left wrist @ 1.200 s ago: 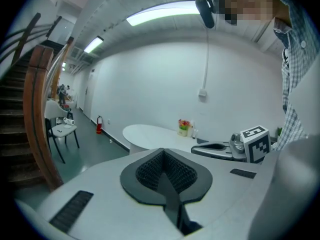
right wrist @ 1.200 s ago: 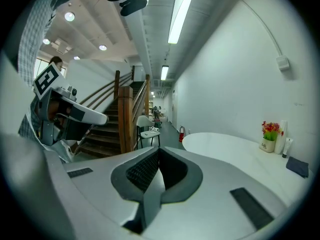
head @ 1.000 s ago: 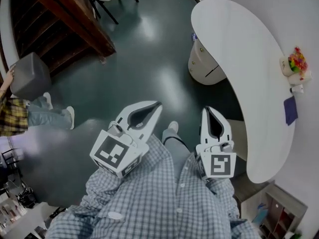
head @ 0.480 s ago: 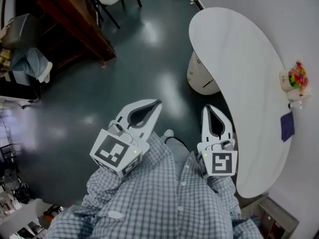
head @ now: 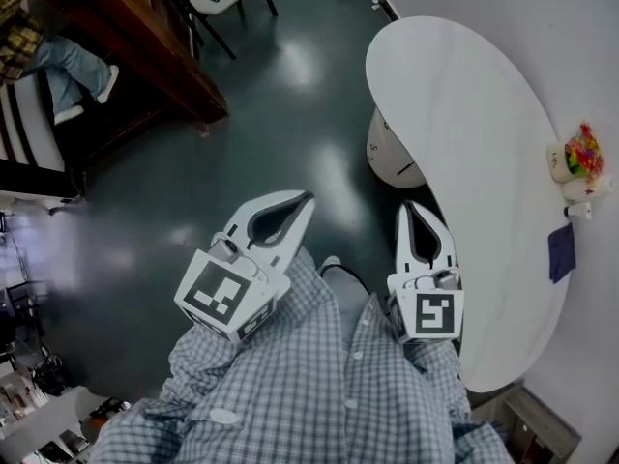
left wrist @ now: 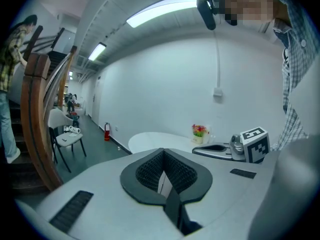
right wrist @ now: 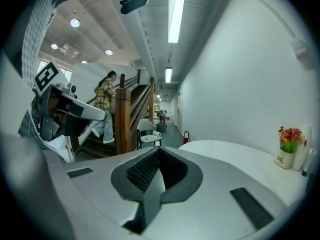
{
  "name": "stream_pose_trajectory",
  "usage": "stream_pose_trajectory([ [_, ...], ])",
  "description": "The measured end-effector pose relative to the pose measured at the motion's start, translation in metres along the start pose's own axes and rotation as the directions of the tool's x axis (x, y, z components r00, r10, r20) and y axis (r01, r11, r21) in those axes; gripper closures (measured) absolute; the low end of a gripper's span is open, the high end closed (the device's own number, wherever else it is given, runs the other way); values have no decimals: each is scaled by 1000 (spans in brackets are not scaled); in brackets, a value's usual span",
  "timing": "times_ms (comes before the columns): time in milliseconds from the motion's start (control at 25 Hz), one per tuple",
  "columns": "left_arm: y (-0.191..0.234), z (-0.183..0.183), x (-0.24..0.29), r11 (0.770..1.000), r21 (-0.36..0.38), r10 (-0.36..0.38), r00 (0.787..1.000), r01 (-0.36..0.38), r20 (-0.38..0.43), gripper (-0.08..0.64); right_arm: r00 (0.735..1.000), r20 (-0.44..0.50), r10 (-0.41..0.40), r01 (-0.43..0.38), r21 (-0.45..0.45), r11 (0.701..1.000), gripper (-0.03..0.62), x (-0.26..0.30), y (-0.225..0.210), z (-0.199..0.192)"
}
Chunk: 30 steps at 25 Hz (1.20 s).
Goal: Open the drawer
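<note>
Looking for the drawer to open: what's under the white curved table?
A rounded cream cabinet pokes out from under the edge of the table, with a dark seam across it. The tabletop covers the rest of the cabinet and anything else beneath.

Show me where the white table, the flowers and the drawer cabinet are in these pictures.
white table point(head: 464, 104), head view, bare top.
flowers point(head: 583, 149), head view, the blossoms.
drawer cabinet point(head: 390, 158), head view, its rounded body.
</note>
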State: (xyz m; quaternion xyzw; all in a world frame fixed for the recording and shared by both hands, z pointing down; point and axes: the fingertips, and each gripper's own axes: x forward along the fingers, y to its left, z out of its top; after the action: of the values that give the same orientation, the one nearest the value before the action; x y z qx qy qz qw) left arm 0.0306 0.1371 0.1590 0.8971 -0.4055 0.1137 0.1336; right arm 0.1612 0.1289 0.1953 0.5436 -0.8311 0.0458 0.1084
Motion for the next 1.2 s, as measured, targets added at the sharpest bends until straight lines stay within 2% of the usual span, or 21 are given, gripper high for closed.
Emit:
stream_pose_trajectory([
  [200,19,0,10,1000,0,-16,1000,16,1,557,1000,7,-21,21,3,1000,583,17,-1,2],
  [480,56,22,42,993,40,-108,994,108,-3,557,991,-9,-134,134,14,991,583,47,-16,6],
  [680,93,37,71,981,64,-181,983,182,-22,557,973,-22,-229,229,38,973,583,81,-28,14],
  [880,139,44,94,956,104,-263,959,274,-103,557,943,-83,-321,325,43,945,583,119,-21,20],
  [1040,166,52,107,927,115,-344,932,356,-114,557,930,-89,-356,361,46,931,583,149,-7,28],
  [1200,193,57,115,906,115,-393,910,408,-130,557,909,-113,-402,408,34,912,583,172,6,34],
])
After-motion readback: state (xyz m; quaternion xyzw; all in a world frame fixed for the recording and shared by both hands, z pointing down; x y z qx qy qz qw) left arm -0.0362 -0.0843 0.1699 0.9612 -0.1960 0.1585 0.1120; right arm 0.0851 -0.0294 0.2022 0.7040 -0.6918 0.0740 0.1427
